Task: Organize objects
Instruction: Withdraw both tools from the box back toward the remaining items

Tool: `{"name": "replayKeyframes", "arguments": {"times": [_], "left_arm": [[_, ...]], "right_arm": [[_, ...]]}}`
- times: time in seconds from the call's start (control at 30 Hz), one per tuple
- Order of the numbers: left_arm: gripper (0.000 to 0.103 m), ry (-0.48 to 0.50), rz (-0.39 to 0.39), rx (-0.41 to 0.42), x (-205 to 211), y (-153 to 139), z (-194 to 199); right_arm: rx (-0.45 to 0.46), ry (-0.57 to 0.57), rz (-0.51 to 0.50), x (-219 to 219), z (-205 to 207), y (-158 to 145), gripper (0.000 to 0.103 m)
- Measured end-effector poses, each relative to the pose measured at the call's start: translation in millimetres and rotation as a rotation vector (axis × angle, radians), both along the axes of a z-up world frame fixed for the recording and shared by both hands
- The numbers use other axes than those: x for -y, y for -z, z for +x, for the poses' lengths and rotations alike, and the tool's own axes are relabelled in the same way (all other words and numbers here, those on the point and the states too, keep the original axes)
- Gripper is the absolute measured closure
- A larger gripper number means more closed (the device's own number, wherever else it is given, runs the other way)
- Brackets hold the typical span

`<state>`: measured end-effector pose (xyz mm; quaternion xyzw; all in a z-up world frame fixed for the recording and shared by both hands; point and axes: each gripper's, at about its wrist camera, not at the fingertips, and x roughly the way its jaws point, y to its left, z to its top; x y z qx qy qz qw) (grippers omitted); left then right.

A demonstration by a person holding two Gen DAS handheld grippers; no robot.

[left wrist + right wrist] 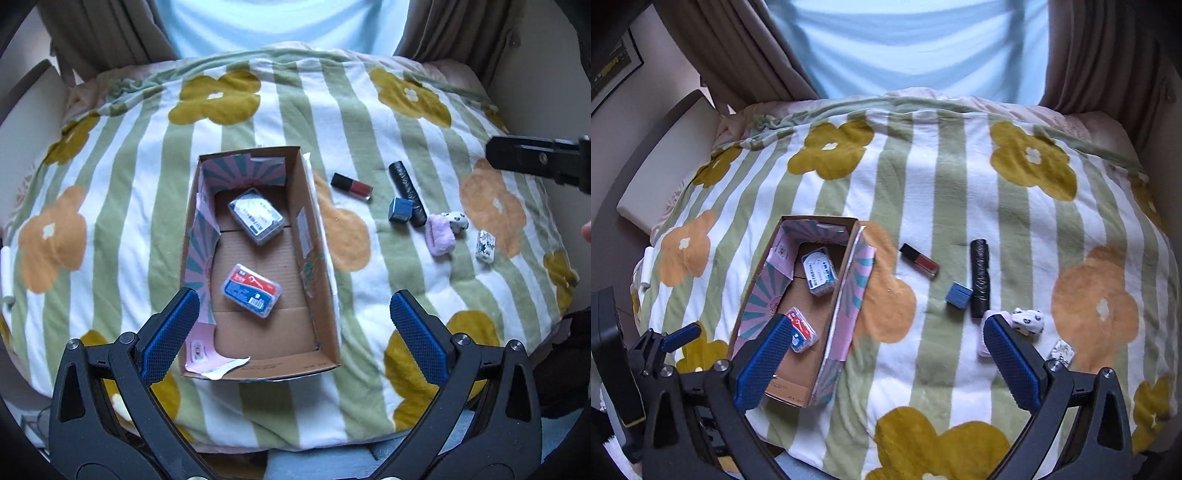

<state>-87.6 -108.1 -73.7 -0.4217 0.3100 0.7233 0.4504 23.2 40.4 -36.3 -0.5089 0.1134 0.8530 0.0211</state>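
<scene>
**Box half filled, both tongs free, next item waits on the blanket**

Step in hand, as I judge it: between two picks. The cardboard box (258, 258) sits on the flowered blanket (369, 122) and holds already 2 small plastic cases, a grey one (256, 216) at the far end and a red-blue one (252, 290) nearer the camera. They lie apart, not touching.

The left gripper (295, 332) hovers over the near end of the box, jaws spread wide, nothing between the pads. The right gripper (886, 363) is also released and empty; it hangs above the blanket, just right of the box.

Loose things, all outside the box, at approx. 3 o'clock from it in the left wrist view:
- lip gloss tube (351, 186), closest to the box wall
- black roll (406, 192), w/ a blue cube (400, 209) touching its side
- lilac fluffy item (439, 234) beside a spotted white piece (457, 220)
- small white printed piece (485, 246), the farthest one

Next move, in my opinion: the right gripper should go fwd toward 12–1 o'clock, lower on one loose item and close on it. The lilac item lies just at its right finger (1012, 360), so it looks the easiest pick. The blanket is soft, so pressing down too hard may sink the thing.
</scene>
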Motion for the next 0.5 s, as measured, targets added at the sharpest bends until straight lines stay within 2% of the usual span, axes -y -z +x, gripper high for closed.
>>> {"name": "replayKeyframes", "arguments": {"times": [0.13,0.3,0.5], "left_arm": [[0.0,0.01,0.029,0.008,-11,-7,21],[0.0,0.021,0.046,0.034,-26,-9,46],[0.0,0.049,0.05,0.037,-42,-9,69]], "right_arm": [[-0.021,0.039,0.024,-33,31,-7,0.0],[-0.02,0.088,0.018,-63,62,-2,0.0],[-0.023,0.112,-0.007,-88,80,2,0.0]]}}
